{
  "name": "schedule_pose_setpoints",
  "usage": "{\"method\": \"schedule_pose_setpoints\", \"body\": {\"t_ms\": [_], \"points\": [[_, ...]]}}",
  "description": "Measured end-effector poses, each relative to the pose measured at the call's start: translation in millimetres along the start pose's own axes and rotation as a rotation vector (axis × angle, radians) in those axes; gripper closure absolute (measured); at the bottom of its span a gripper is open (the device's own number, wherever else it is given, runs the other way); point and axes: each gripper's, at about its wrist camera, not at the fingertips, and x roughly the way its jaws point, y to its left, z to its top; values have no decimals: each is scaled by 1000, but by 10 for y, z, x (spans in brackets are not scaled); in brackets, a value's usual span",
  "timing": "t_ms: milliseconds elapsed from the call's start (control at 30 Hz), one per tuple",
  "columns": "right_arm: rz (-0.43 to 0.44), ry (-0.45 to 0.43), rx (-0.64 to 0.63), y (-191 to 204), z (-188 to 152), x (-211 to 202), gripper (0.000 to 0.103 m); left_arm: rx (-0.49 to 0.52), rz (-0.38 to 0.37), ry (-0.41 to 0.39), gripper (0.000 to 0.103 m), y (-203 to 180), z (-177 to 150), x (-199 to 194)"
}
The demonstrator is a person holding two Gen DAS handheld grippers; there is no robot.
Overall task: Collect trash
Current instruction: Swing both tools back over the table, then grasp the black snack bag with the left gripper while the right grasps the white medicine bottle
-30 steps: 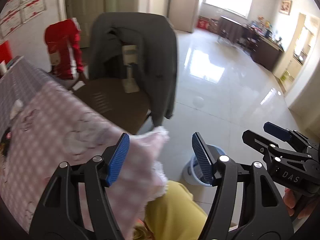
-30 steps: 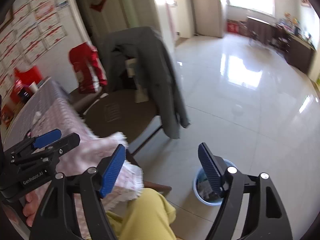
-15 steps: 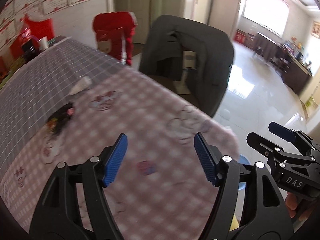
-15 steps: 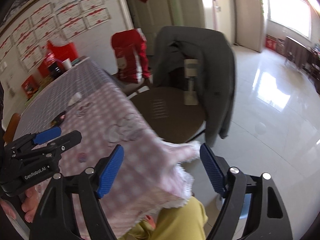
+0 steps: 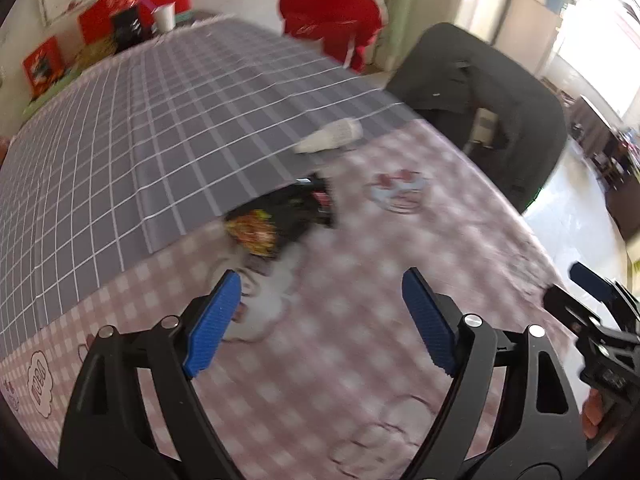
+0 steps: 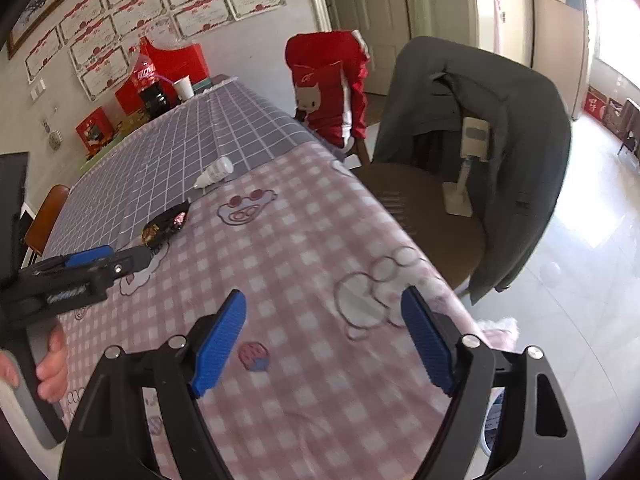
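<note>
A black snack wrapper with a colourful print lies on the pink checked cloth at the edge of the grey grid cloth; it also shows in the right wrist view. A small white bottle lies on its side further back, also in the right wrist view. My left gripper is open and empty, hovering just short of the wrapper. My right gripper is open and empty over the pink cloth near the table's right edge.
A chair with a grey coat and a chair with a red jacket stand along the table's right side. Red boxes, a cola bottle and a paper cup stand at the table's far end. A blue bin peeks out below right.
Both grippers have swung up and left from the floor bin onto the tabletop. The left gripper has closed in on the black wrapper. Both stay open.
</note>
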Motion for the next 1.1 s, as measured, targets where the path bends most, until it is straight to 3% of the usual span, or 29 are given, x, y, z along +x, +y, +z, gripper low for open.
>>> {"method": "schedule_pose_setpoints", "body": {"t_ms": [233, 500, 533, 567, 667, 767, 867, 933, 1100], "points": [[-17, 36, -60, 187, 136, 238, 25, -22, 19, 57, 21, 328, 174, 443], [-45, 66, -124, 352, 335, 498, 25, 75, 49, -14, 22, 328, 310, 669], [-47, 69, -134, 380, 359, 528, 25, 78, 40, -27, 31, 332, 324, 671], [-49, 72, -146, 418, 389, 567, 25, 83, 36, -48, 53, 340, 337, 657], [-43, 81, -175, 530, 480, 680, 25, 84, 27, -56, 74, 396, 371, 628], [0, 95, -203, 687, 646, 855, 25, 35, -2, -51, 77, 508, 398, 614], [51, 124, -231, 888, 824, 1061, 25, 12, 35, -62, 82, 615, 430, 578], [83, 140, -239, 1014, 929, 1198, 25, -39, 7, -55, 83, 742, 461, 547], [91, 159, -221, 1284, 1201, 1528, 25, -115, 37, -78, 83, 1015, 494, 466]]}}
